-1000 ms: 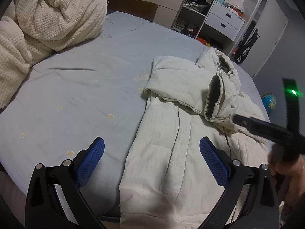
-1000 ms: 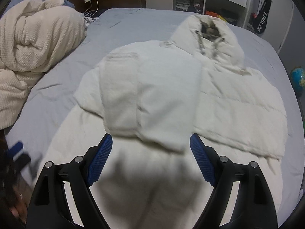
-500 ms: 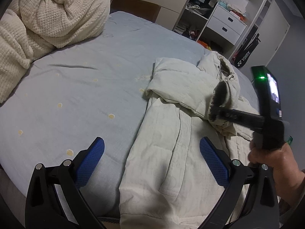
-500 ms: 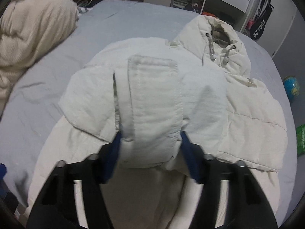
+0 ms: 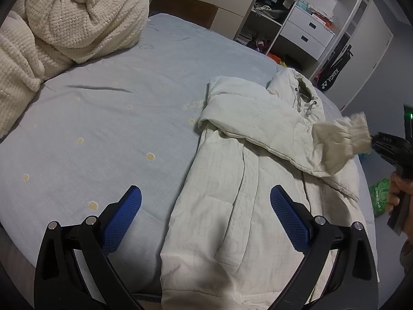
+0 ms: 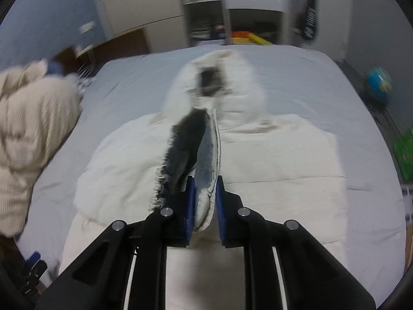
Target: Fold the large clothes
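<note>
The right gripper point(image 6: 204, 201), jaws closing, pinches the hooded jacket's point(image 5: 232, 180) soft, bulky sleeve cuff point(image 6: 204, 165) at 6 o'clock; the left gripper point(image 5: 206, 214) stands spread, empty.

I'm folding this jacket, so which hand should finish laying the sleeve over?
Right. Its claw is closing on the sleeve cuff, lifted off the jacket. The left claw hangs open, holding nothing.
</note>
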A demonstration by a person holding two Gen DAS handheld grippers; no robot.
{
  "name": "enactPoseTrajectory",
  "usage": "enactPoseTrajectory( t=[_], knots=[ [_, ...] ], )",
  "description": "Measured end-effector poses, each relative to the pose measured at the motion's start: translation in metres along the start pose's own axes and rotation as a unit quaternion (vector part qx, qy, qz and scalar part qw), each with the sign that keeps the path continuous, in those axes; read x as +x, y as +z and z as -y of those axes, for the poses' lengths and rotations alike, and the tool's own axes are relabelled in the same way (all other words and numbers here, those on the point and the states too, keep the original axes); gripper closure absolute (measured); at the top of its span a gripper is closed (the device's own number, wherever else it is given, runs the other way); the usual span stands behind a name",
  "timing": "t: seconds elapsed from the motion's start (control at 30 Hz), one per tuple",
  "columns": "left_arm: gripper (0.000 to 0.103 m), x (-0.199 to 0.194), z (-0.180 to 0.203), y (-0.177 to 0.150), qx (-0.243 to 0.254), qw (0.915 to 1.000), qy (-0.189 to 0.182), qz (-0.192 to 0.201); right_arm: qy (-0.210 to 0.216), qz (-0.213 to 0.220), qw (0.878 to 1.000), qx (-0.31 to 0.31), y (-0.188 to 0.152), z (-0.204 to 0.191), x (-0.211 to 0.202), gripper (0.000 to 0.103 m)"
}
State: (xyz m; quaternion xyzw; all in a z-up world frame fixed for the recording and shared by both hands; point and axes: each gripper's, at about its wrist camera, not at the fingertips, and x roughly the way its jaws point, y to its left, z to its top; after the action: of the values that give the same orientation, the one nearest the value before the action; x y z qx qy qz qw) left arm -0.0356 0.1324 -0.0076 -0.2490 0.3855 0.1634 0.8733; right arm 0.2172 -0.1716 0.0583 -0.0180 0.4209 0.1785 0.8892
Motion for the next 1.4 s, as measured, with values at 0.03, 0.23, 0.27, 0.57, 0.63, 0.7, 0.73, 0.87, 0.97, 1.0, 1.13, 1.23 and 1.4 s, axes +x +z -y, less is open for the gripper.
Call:
enactPoseTrajectory(
  t=[0.03,0.23,0.27,0.57,0.63,0.7,0.73,0.87,0.97,1.0,1.13,1.23,1.4],
  knots=[
    [0.007,0.0,0.0,0.0,0.001,1.0,0.001,0.0,-0.001,-0.003,1.0,0.023,0.001,0.019,0.001,0.092],
    [0.007,0.002,0.003,0.001,0.009,0.9999,0.007,-0.005,0.012,-0.023,0.992,0.124,-0.014,0.098,0.015,0.096],
    [0.007,0.003,0.004,0.001,0.01,0.9999,0.008,-0.006,0.015,-0.026,0.99,0.136,-0.019,0.106,0.018,0.096],
    [0.007,0.005,0.007,0.0,0.018,0.9997,0.015,-0.011,0.103,-0.062,0.965,0.231,-0.058,0.142,0.038,0.053],
    [0.007,0.005,0.007,0.0,0.018,0.9997,0.015,-0.011,0.12,-0.052,0.963,0.234,-0.061,0.138,0.04,0.051],
    [0.007,0.005,0.007,0.0,0.018,0.9997,0.015,-0.011,0.135,-0.052,0.961,0.237,-0.063,0.136,0.044,0.051],
    [0.007,0.005,0.007,0.0,0.019,0.9997,0.015,-0.011,0.141,-0.056,0.96,0.237,-0.064,0.131,0.05,0.051],
    [0.007,0.004,0.007,0.0,0.019,0.9996,0.015,-0.011,0.142,-0.082,0.963,0.215,-0.065,0.114,0.067,0.067],
    [0.007,0.004,0.007,0.0,0.017,0.9997,0.015,-0.011,0.118,-0.073,0.975,0.175,-0.057,0.102,0.07,0.097],
    [0.007,0.004,0.006,0.0,0.017,0.9997,0.015,-0.011,0.118,-0.06,0.978,0.163,-0.051,0.1,0.065,0.098],
    [0.007,0.004,0.007,-0.001,0.016,0.9997,0.015,-0.012,0.099,-0.002,0.989,0.106,-0.011,0.088,0.039,0.099],
    [0.007,0.004,0.006,-0.001,0.016,0.9997,0.014,-0.012,0.077,0.026,0.994,0.068,0.017,0.084,0.023,0.099],
    [0.007,0.005,0.006,0.0,0.014,0.9997,0.013,-0.013,0.038,-0.047,0.997,0.056,0.008,0.097,0.057,0.099]
  ],
)
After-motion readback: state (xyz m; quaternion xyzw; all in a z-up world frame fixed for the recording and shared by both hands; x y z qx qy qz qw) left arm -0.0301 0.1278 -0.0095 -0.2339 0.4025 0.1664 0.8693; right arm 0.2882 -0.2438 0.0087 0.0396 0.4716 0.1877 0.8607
